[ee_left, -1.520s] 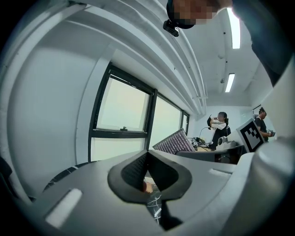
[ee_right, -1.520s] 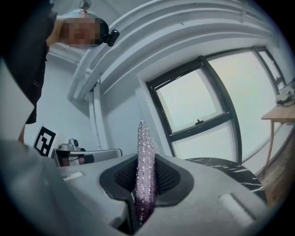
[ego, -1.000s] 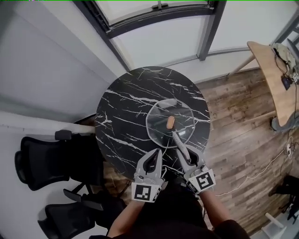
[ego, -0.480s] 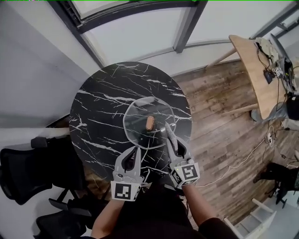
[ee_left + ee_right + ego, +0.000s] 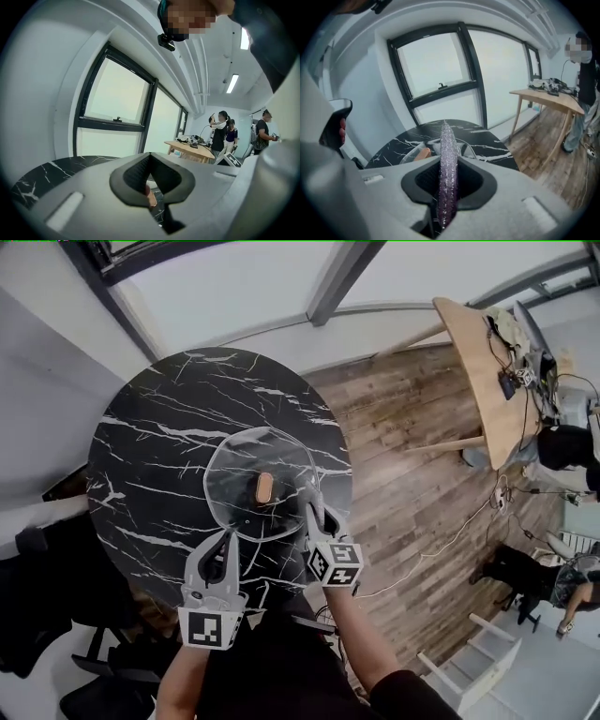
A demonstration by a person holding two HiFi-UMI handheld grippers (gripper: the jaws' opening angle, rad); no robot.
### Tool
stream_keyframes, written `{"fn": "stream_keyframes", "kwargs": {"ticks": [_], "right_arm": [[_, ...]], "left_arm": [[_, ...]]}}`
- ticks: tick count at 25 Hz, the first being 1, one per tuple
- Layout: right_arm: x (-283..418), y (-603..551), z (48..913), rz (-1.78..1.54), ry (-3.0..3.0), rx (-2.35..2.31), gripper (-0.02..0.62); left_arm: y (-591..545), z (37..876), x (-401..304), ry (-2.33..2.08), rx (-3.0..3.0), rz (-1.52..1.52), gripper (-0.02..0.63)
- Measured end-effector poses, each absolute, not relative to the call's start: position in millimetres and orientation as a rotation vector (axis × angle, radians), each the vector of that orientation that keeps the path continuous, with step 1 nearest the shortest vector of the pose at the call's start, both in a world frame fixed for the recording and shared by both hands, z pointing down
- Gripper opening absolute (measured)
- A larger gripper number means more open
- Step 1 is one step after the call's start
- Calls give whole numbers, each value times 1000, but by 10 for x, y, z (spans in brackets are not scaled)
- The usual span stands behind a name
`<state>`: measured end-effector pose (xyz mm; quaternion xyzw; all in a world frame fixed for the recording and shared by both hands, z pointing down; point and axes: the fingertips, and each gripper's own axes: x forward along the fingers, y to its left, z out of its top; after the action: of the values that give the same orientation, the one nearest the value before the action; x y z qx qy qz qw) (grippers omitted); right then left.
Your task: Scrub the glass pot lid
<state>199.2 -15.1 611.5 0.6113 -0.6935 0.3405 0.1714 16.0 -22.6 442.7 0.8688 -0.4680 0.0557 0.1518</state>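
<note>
The right gripper [image 5: 448, 185] is clamping a glittery purple scrubbing pad [image 5: 447, 150] edge-on between its jaws, and the pad is sticking out ahead toward the glass pot lid [image 5: 234, 470]. The left gripper [image 5: 149, 180] is holding its jaws together on nothing, hovering just short of the lid's near edge without touching it. The lid is lying flat, orange-brown knob [image 5: 264, 487] up, toward the near right part of the round black marble table [image 5: 159, 418].

A second ago the pad's tip was reaching in beside the knob. Now it is sitting out at the lid's right rim, so the stroke is running from centre to edge. The head view is also swinging, which is pushing the table toward the picture's left. Scrubbing looks to be under way, with most of the glass probably yet to be covered. With the left gripper not bracing it, the lid may be sliding under the strokes.
</note>
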Motion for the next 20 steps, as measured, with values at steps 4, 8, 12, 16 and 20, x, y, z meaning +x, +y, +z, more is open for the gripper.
{"fn": "stream_keyframes", "kwargs": {"ticks": [4,8,12,16,20], "right_arm": [[2070,-196,6306,978,-1894,1732,71],[1955,-217,6506,994,-1869,1676,71],[1972,-394,6542,959,-1868,1697,71],[1998,-520,6564,938,-1847,1697,71],[1941,-677,6594,906,-1845,1668,71]], "left_arm": [[-293,4568,193,-1331,2490,135,2],[-242,4715,113,-1316,2458,168,2],[-289,4791,32,-1319,2454,174,2],[-321,4832,-85,-1336,2421,146,2],[-377,4894,-240,-1363,2379,148,2]]}}
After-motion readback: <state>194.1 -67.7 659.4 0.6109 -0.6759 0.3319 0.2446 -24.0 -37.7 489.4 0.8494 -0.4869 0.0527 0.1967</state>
